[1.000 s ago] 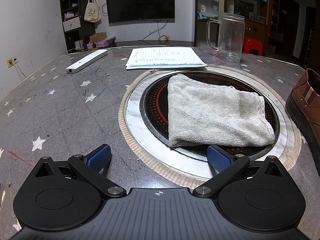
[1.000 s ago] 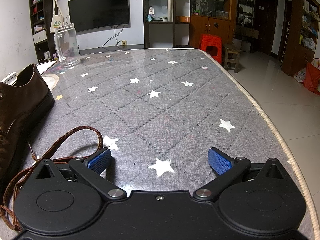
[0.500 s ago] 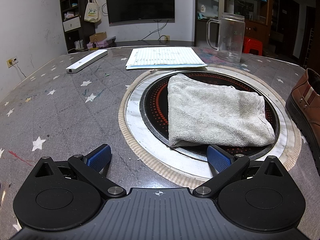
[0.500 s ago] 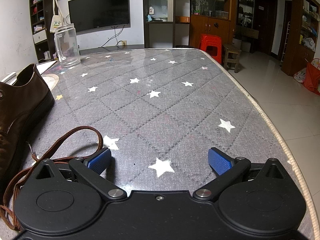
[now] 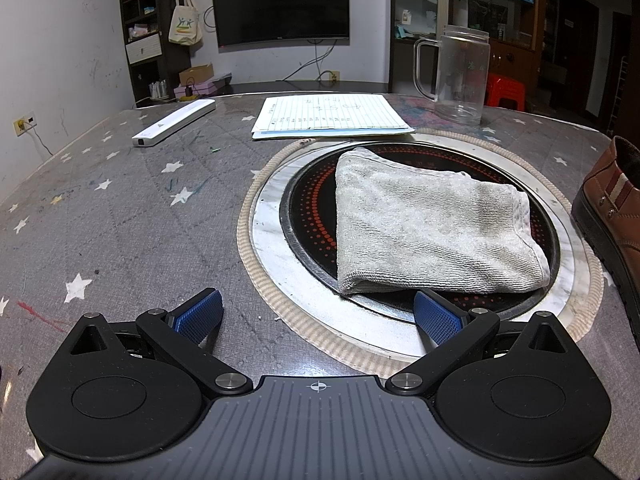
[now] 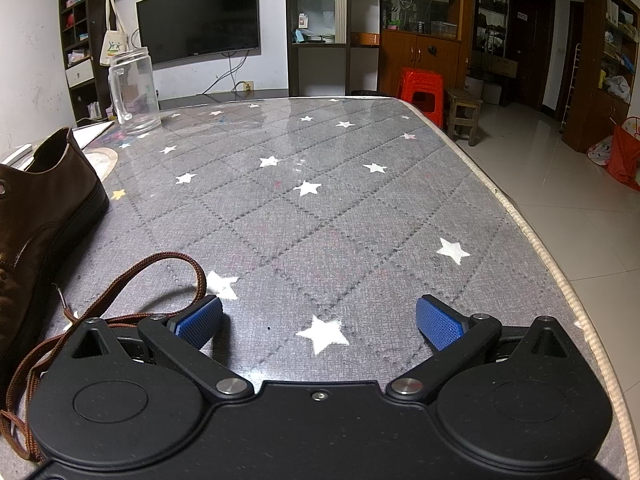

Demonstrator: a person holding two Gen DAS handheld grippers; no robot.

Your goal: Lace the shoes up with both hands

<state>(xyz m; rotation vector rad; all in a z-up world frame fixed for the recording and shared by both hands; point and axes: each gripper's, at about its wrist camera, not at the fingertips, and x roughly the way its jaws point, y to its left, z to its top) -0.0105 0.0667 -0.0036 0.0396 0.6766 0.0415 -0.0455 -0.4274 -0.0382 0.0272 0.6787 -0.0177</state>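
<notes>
Grey quilted cloth with white stars covers the table (image 6: 320, 216), a dark TV on the far wall, and I've got both tools parked low at the near edge. Left gripper (image 5: 318, 314): fingers spread wide, nothing between them, pointing at a folded grey towel (image 5: 432, 224) on the round black hotplate (image 5: 308, 216). Not my target.

Right gripper (image 6: 320, 316): fingers also wide apart, empty, aimed across bare cloth toward the table's right edge.

Now the thing that matters. The brown shoe (image 6: 36, 216) sits between my 2 tools: at the far right margin of the left view, at the far left margin of the right view. Its long axis runs roughly from the near edge toward the far edge, with the open heel collar at the far end. I can't see the eyelet rows properly from either camera.

The brown lace (image 6: 120, 276) is loose, looping out over the cloth from the shoe's side, and 1 bend lies just beside my right tool's left finger (image 6: 198, 320), seemingly passing under that linkage. So the right gripper is clearly the nearer one. My read: nothing grasped yet, lacing not started. Next I'd swing the right fingers left onto that loop, and bring the left tool rightward to the shoe.
</notes>
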